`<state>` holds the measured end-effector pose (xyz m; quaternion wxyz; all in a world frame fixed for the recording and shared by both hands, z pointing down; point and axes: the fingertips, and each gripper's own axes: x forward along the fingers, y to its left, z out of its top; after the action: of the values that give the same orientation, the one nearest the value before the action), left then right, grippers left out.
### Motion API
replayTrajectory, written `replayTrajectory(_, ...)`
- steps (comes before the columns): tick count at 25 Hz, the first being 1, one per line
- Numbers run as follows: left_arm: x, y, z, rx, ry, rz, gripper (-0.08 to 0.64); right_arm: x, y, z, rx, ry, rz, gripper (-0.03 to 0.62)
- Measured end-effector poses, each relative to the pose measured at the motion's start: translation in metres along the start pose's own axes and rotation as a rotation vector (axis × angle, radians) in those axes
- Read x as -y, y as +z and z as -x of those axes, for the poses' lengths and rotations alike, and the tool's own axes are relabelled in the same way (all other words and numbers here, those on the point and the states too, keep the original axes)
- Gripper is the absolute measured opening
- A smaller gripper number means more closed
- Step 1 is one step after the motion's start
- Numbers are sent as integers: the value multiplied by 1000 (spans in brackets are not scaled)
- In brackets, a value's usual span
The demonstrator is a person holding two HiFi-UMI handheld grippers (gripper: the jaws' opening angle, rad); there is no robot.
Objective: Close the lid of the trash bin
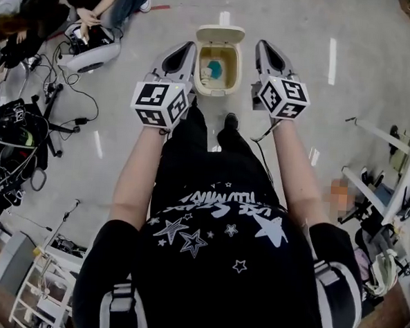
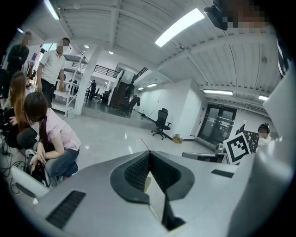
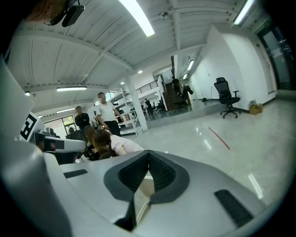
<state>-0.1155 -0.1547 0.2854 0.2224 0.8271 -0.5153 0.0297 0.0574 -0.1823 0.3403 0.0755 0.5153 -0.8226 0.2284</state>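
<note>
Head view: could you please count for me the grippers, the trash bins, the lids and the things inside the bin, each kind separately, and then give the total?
Grippers: 2, the left gripper and the right gripper, both shut on nothing
Trash bin: 1
Lid: 1, standing open
Teal thing inside the bin: 1
Total: 5

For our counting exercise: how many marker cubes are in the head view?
2. One cube sits on the left gripper, left of the trash bin; the other cube on the right gripper, right of it.
</note>
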Motion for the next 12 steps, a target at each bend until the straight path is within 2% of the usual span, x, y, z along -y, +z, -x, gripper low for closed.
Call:
replayTrajectory(7, -49, -24, -48, -71, -1, 36, 12, 21, -24, -47, -51, -51, -25, 6)
replayTrajectory(12, -66, -50, -80, -135, -41, 44, 12, 31, -44, -77, -99, -59, -16, 6)
